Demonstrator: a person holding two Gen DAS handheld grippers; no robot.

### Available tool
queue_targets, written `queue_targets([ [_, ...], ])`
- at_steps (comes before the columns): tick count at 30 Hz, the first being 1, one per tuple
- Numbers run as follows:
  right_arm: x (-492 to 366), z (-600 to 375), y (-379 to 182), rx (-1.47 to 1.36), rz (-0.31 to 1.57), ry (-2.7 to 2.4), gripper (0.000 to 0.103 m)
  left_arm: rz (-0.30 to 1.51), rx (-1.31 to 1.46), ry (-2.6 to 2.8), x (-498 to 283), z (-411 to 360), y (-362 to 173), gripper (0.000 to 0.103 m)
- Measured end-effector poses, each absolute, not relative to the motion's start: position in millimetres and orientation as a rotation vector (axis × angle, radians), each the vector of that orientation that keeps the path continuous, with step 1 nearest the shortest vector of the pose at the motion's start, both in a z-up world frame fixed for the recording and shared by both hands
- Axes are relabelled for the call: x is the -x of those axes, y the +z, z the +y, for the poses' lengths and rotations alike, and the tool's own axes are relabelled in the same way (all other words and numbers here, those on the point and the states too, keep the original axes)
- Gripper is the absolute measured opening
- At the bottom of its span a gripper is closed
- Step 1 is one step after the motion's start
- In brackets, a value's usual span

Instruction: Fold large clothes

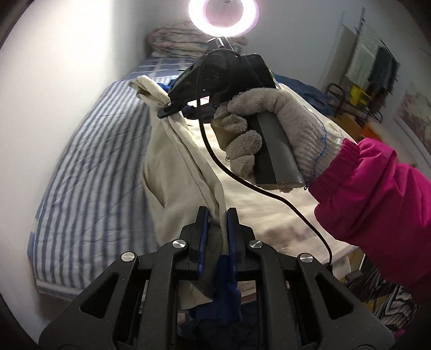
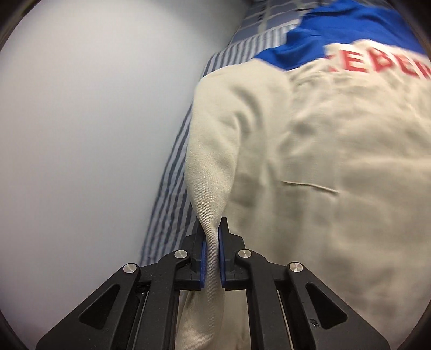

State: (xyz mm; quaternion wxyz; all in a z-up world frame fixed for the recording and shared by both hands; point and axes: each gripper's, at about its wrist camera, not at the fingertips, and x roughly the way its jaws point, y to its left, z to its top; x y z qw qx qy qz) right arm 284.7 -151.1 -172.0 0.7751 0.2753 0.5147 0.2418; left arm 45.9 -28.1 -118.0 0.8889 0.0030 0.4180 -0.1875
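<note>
A large beige garment (image 1: 172,167) with a blue yoke (image 2: 339,29) and red lettering (image 2: 377,66) hangs lifted above a striped bed. My left gripper (image 1: 216,215) is shut on a bunched beige edge of it, with blue fabric (image 1: 223,296) hanging below the fingers. My right gripper (image 2: 212,228) is shut on another beige fold. In the left wrist view the right gripper (image 1: 175,107) shows farther up, pinching the garment's far corner, held by a gloved hand (image 1: 272,129).
The blue-and-white striped bed (image 1: 89,172) lies below, against a white wall (image 2: 89,134). Folded bedding (image 1: 183,40) is at the bed's far end, under a ring light (image 1: 223,16). A rack with clothes (image 1: 371,67) stands at the right.
</note>
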Motion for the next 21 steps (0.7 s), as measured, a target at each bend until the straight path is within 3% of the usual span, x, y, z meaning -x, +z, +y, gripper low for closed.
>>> queue_targets([
  [10,-248,-234,-217,-0.775,1.095,0.403,0.006,0.931,-0.072,-0.511,-35,-80,-129,0.012],
  [17,-251,-240,-234,-0.657,1.157,0.299,0.006,0.945,-0.013,-0.607,-17,-68,-115,0.012],
  [21,-249,-227,-215,-0.500,1.164,0.315,0.015,0.923,0.050,-0.564,-16,-30,-102,0.012],
])
